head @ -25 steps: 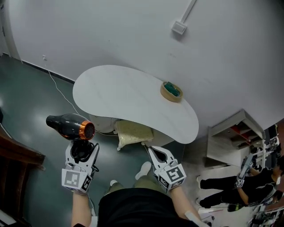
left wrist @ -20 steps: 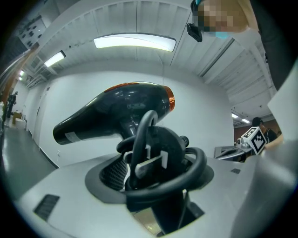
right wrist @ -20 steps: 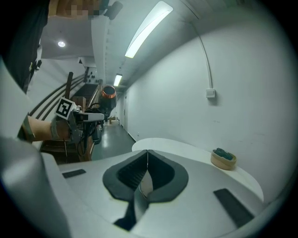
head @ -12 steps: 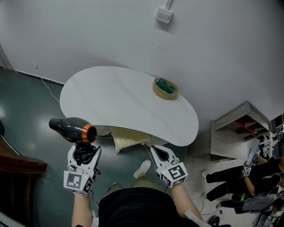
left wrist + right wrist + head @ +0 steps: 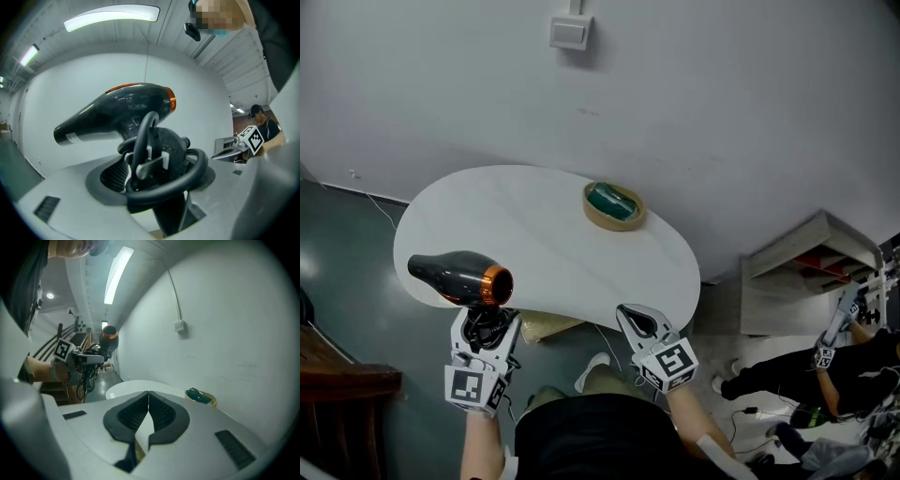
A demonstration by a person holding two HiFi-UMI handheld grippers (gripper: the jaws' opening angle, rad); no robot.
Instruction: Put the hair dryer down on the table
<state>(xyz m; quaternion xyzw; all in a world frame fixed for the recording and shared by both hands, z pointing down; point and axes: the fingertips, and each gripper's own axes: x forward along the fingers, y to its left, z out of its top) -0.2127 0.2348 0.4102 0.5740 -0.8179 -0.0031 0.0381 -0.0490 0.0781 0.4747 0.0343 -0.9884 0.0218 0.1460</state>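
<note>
A black hair dryer (image 5: 457,278) with an orange ring hangs over the near left edge of the white oval table (image 5: 534,234), nozzle pointing left. My left gripper (image 5: 485,328) is shut on its handle and coiled black cord. In the left gripper view the hair dryer (image 5: 117,115) stands above the jaws, the cord (image 5: 159,164) looped between them. My right gripper (image 5: 636,319) hovers at the table's near right edge, shut and holding nothing; in the right gripper view its pads (image 5: 161,414) meet along one line, and the left gripper (image 5: 89,358) with the hair dryer (image 5: 108,339) shows at left.
A shallow round bowl (image 5: 614,205) with a green thing inside sits near the table's far edge. A yellowish sack (image 5: 546,325) lies on the floor under the table. Grey wall behind carries a switch box (image 5: 570,31). Shelving (image 5: 811,272) and a seated person (image 5: 825,361) are at right.
Both grippers have moved forward toward the table. The hair dryer, earlier over the floor left of the table, now reaches over its near left edge. The jaws are unchanged.
</note>
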